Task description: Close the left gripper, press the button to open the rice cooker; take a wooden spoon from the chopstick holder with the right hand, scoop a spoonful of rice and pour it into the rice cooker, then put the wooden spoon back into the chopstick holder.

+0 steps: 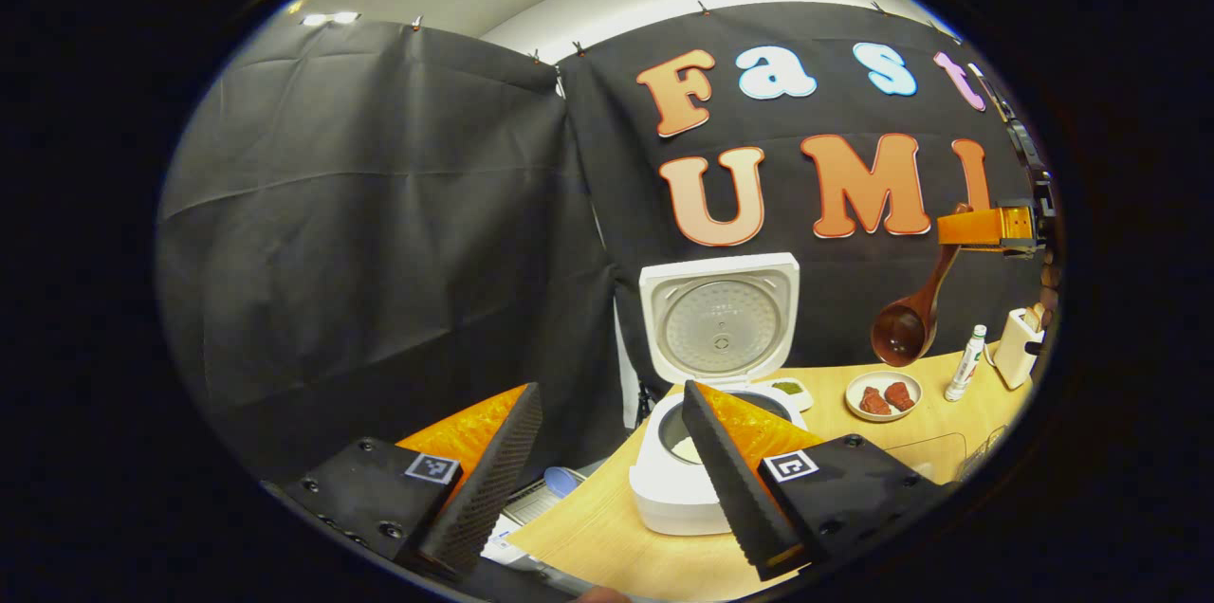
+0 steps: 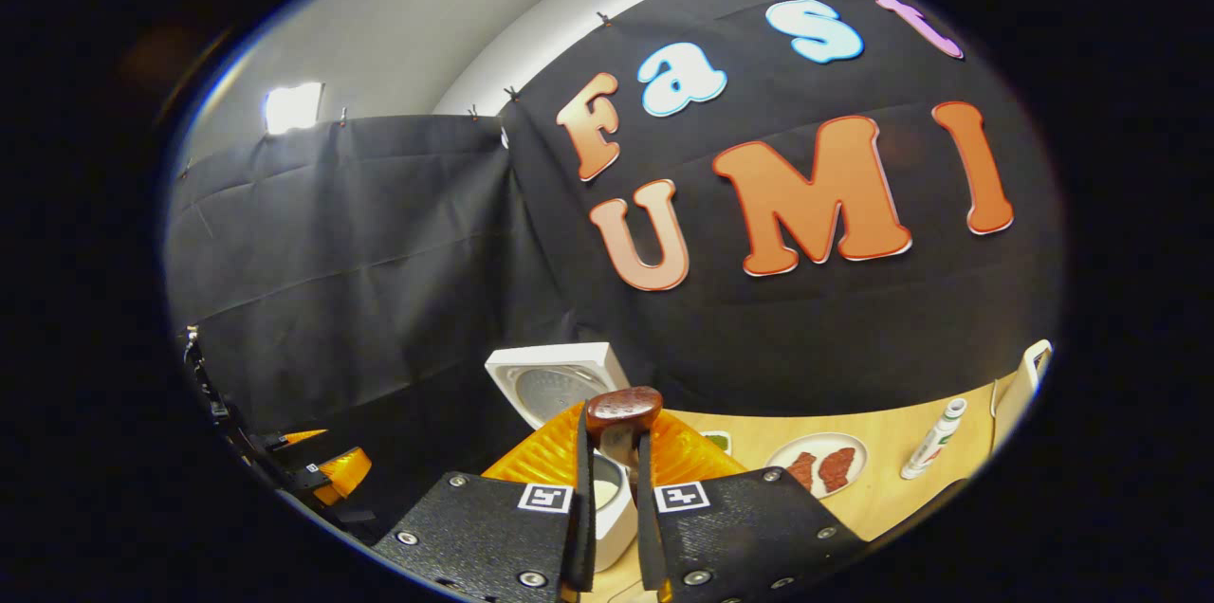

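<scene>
Left gripper view: left gripper (image 1: 612,461) jaws wide apart, holding nothing, above the table's (image 1: 616,527) near edge. Rice cooker (image 1: 707,451) sits on the table, lid up. Right gripper (image 1: 986,228) is raised at far right, wooden spoon (image 1: 906,323) hanging bowl-down from it over a plate (image 1: 882,394).

Right gripper view: right gripper (image 2: 615,489) fingers nearly together, clamping the spoon's handle; cooker just below.
</scene>
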Motion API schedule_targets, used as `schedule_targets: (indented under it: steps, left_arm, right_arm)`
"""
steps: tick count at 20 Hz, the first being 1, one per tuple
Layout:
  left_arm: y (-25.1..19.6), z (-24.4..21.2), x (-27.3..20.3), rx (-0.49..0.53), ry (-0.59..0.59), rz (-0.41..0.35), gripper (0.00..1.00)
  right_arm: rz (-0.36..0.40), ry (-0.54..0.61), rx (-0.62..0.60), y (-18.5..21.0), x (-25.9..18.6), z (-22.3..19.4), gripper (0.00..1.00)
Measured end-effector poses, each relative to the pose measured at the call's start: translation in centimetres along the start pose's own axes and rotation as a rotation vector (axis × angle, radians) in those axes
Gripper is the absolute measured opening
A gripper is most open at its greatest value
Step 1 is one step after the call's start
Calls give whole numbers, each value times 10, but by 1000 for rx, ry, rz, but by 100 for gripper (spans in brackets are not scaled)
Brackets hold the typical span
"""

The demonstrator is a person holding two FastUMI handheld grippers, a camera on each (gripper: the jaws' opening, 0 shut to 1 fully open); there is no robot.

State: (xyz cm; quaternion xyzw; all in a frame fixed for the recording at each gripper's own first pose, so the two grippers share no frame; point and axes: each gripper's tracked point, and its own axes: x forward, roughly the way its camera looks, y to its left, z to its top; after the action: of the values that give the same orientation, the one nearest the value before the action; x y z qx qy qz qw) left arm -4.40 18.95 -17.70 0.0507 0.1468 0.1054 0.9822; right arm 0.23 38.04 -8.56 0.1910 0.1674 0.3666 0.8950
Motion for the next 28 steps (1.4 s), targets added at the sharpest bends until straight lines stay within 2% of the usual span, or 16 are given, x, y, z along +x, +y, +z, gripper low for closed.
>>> schedule_targets:
  steps: [2, 8, 9, 14, 17, 22, 28]
  left_arm:
    - [-17, 4, 2, 6, -3, -33, 100]
    - [-64, 9, 5, 28, -7, -122, 100]
    - [-71, 10, 6, 31, -6, -132, 97]
    - [-104, 14, 7, 48, -7, -191, 100]
    - [-119, 12, 7, 60, 2, -211, 97]
    - [-138, 8, 9, 49, 29, -234, 100]
    - [-147, 12, 13, 50, 39, -233, 100]
  right_arm:
    - [-54, 1, 14, -24, -18, -3, 18]
    - [-207, 13, 71, -88, -73, -15, 18]
    - [-237, 18, 84, -98, -81, -19, 18]
    - [-375, 57, 131, -150, -131, -47, 17]
    - [-454, 79, 171, -174, -160, -64, 18]
    - [-561, 135, 270, -202, -202, -107, 18]
    - [-696, 132, 354, -232, -236, -143, 18]
